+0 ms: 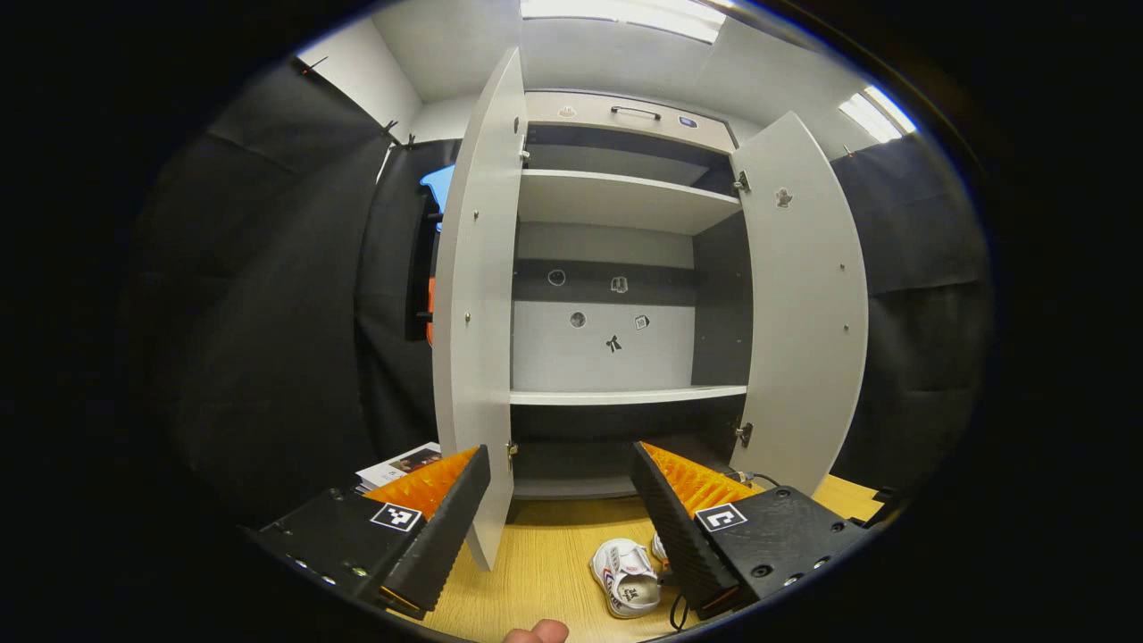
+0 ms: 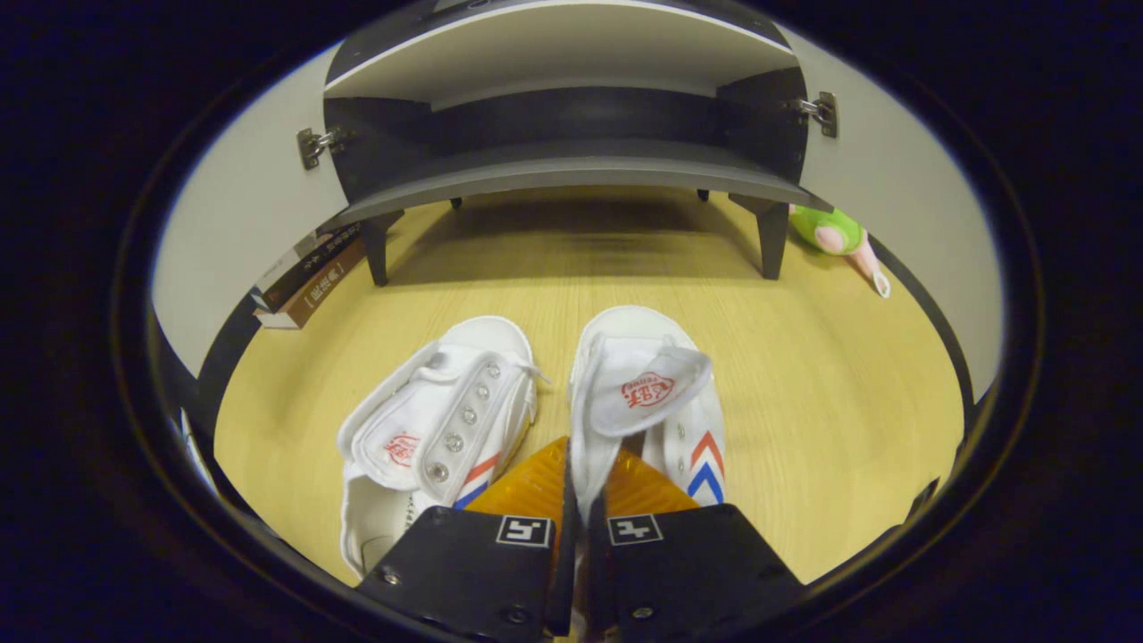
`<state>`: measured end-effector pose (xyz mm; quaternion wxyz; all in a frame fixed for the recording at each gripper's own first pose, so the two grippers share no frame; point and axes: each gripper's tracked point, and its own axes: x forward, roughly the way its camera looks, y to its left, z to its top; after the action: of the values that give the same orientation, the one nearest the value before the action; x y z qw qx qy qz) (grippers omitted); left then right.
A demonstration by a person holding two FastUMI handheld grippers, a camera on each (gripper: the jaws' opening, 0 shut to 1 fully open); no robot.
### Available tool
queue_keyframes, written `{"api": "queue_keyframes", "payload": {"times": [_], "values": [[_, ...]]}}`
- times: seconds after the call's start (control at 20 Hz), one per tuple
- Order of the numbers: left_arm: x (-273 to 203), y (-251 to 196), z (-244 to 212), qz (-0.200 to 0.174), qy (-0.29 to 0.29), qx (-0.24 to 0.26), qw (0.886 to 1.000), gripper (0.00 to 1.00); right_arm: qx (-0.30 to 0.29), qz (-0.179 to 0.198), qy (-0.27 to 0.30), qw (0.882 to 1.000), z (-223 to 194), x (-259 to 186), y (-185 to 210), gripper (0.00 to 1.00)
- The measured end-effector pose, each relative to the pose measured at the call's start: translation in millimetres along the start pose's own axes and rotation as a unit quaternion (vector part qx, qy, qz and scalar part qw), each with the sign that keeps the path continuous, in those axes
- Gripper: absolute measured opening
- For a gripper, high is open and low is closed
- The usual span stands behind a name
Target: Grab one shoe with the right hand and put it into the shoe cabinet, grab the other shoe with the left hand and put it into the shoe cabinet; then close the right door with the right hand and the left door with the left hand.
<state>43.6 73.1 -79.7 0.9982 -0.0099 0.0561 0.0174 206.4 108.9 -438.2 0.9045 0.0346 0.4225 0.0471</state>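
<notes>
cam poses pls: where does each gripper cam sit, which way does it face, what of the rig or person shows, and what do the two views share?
Left gripper view: held raised, facing the open shoe cabinet head-on; own left gripper open at the bottom, a fingertip at the lower edge.
Right gripper view: low over the floor, aimed under the cabinet; own right gripper shut on the right-hand shoe; the other shoe beside it.
Shared: cabinet, both doors open, both shoes, floor, books.
</notes>
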Motion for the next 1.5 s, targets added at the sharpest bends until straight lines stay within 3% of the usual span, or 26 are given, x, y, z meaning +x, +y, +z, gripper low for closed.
{"api": "queue_keyframes", "payload": {"times": [0.1,0.3,0.5,0.9,1.05,1.25,1.35,1.5], "values": [[-1,0,0,0.0,0.0,-0.005,1.0,0.95,-0.01,-0.003,-0.021,1.0,3,-3,-2,0.04],[-4,-3,0,-0.001,-0.003,-0.006,1.0,0.95,-0.056,-0.035,-0.096,0.993,27,-32,-14,0.03],[-7,-12,3,-0.009,-0.011,-0.009,1.0,0.95,-0.079,-0.021,-0.153,0.985,63,-85,-11,0.04],[-10,-31,6,-0.022,-0.021,-0.016,0.999,0.95,-0.135,0.007,-0.253,0.958,191,-220,10,0.04],[-9,-36,5,-0.027,-0.02,-0.018,0.999,0.95,-0.145,0.026,-0.267,0.952,247,-254,22,0.04],[-12,-41,3,-0.034,-0.02,-0.017,0.999,0.95,-0.146,0.006,-0.264,0.953,336,-246,7,0.04],[-15,-41,3,-0.031,-0.023,-0.011,0.999,0.95,-0.156,-0.02,-0.25,0.955,374,-223,-4,0.04],[-18,-42,3,-0.03,-0.026,-0.002,0.999,0.95,-0.129,-0.019,-0.22,0.967,413,-179,-11,0.03]]}}
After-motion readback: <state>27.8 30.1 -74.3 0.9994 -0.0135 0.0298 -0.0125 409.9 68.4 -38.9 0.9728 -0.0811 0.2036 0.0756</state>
